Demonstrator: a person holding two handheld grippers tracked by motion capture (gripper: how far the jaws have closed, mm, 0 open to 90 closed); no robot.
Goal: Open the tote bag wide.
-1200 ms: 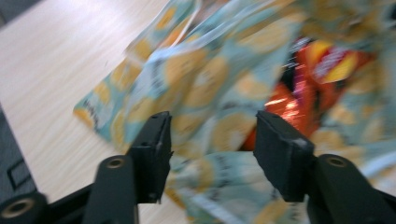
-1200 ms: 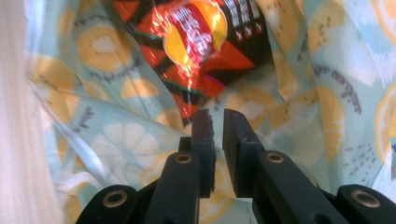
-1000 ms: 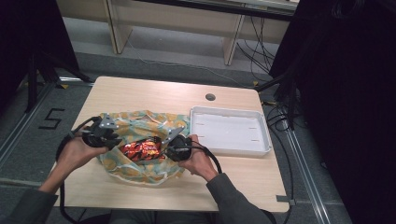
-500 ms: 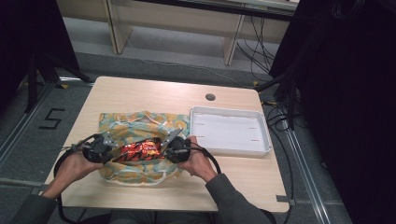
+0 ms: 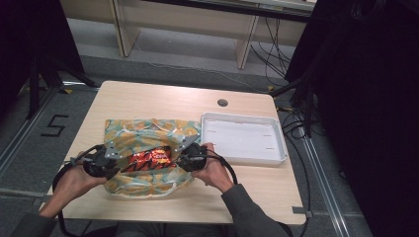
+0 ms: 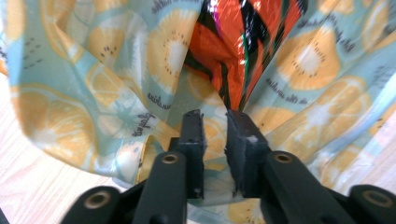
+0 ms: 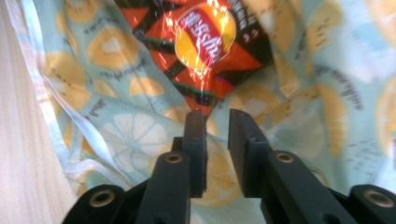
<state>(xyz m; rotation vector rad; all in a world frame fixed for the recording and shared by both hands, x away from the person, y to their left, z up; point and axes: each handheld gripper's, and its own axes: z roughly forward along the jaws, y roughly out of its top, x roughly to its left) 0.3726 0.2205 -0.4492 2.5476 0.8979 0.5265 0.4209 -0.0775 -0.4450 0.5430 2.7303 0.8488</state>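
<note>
A cloth bag point(image 5: 143, 132) printed with citrus slices lies on the table, with a red and orange chip packet point(image 5: 150, 159) in its mouth. My left gripper point(image 5: 122, 165) is at the packet's left end and my right gripper point(image 5: 176, 161) at its right end. In the left gripper view the left gripper point(image 6: 215, 119) shows a narrow gap above the cloth point(image 6: 93, 84), just short of the packet point(image 6: 233, 46). In the right gripper view the right gripper point(image 7: 217, 116) stands the same way before the packet point(image 7: 201, 42). Both pairs of jaws have just been opening and press on nothing.
A white tray point(image 5: 242, 117) sits to the right of the bag, close to my right hand. The wooden table point(image 5: 148, 98) has a round cable hole point(image 5: 222, 102) at the back. Black cables trail from both grippers over the near edge.
My left hand has come down and toward the near edge. The bag's left side has dropped and spread flatter. Both grippers have parted slightly.
</note>
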